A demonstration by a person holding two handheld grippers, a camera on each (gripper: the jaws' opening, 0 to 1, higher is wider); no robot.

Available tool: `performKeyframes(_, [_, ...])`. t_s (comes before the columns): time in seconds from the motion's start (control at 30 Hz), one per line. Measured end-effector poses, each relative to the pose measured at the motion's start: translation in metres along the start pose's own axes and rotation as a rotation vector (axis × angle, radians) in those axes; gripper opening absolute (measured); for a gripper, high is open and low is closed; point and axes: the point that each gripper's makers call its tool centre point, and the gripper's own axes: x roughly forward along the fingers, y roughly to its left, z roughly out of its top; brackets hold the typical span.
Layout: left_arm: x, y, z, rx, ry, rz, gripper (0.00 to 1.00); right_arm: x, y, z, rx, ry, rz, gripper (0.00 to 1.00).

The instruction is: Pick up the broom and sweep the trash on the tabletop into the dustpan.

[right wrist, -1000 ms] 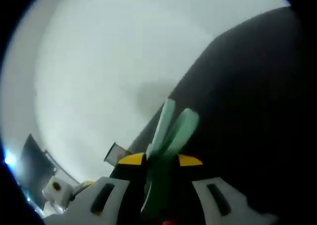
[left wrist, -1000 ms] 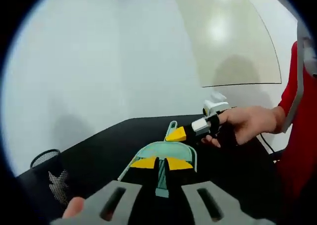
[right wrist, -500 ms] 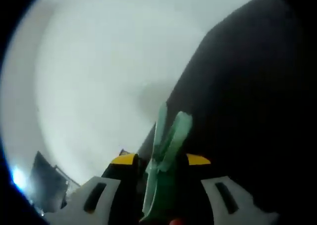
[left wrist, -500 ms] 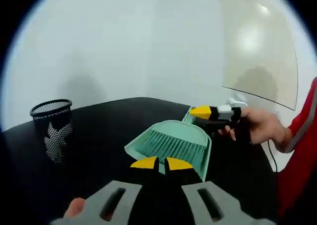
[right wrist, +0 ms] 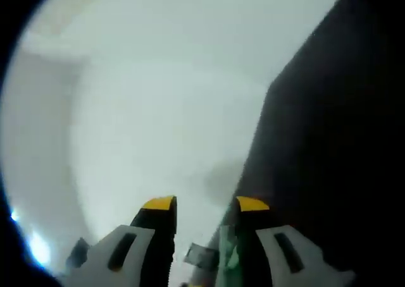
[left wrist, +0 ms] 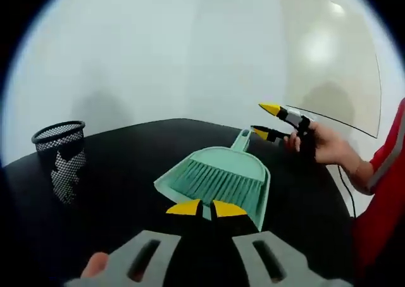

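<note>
We see a mint-green dustpan (left wrist: 247,176) lying on the black tabletop (left wrist: 126,167), and the broom (left wrist: 212,184) nested in it has bristles of a slightly deeper teal green, streaked with fine lines. Our left gripper (left wrist: 206,209) has yellow tips on black jaws above pale grey bodies. The right gripper (left wrist: 271,121) also shows yellow tips on black, with a white section behind them. A black mesh cup (left wrist: 58,157) carries a fine grid pattern. The sleeve (left wrist: 387,173) is red. In the right gripper view we see the same yellow-tipped right gripper against a whitish-grey wall (right wrist: 164,91) and the black tabletop
</note>
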Motion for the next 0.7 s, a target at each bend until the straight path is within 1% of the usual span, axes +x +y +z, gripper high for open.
performKeyframes(0.03, [0.000, 0.001, 0.000, -0.003, 0.001, 0.004, 0.05, 0.003, 0.001, -0.005, -0.044, 0.032, 0.007, 0.32])
performKeyframes(0.07, [0.000, 0.002, 0.000, -0.004, -0.001, 0.006, 0.05, 0.002, 0.004, -0.011, -0.082, 0.035, 0.007, 0.28])
performKeyframes(0.1, [0.000, 0.002, 0.000, -0.005, -0.004, 0.006, 0.05, 0.000, 0.003, -0.016, -0.118, 0.049, -0.017, 0.24])
performKeyframes(0.13, [-0.001, 0.001, 0.001, -0.006, -0.006, 0.004, 0.05, 0.001, 0.001, -0.019, -0.146, 0.061, -0.024, 0.22])
performKeyframes(0.17, [0.000, 0.001, 0.001, -0.005, -0.007, 0.002, 0.05, 0.002, 0.002, -0.021, -0.137, 0.063, -0.021, 0.21])
performKeyframes(0.2, [0.000, 0.001, 0.001, -0.003, -0.005, 0.002, 0.05, 0.001, -0.004, -0.026, -0.150, 0.096, -0.056, 0.21])
performKeyframes(0.23, [0.000, 0.001, 0.000, -0.001, -0.003, 0.002, 0.05, 0.002, -0.008, -0.030, -0.162, 0.108, -0.076, 0.21])
performKeyframes(0.3, [0.001, 0.000, 0.000, -0.002, -0.001, 0.000, 0.05, 0.005, -0.009, -0.033, -0.127, 0.111, -0.070, 0.20])
performKeyframes(0.4, [0.000, 0.000, 0.000, -0.001, -0.002, -0.003, 0.05, 0.005, -0.012, -0.038, -0.153, 0.121, -0.090, 0.13])
performKeyframes(0.53, [0.000, -0.001, -0.003, -0.003, 0.006, -0.003, 0.05, 0.006, -0.012, -0.040, -0.146, 0.131, -0.089, 0.09])
performKeyframes(0.63, [0.000, 0.002, -0.016, -0.063, 0.052, 0.001, 0.05, 0.006, -0.012, -0.038, -0.154, 0.129, -0.091, 0.07])
performKeyframes(0.7, [0.000, 0.004, -0.019, -0.079, 0.058, 0.005, 0.04, 0.006, -0.012, -0.038, -0.148, 0.128, -0.093, 0.04])
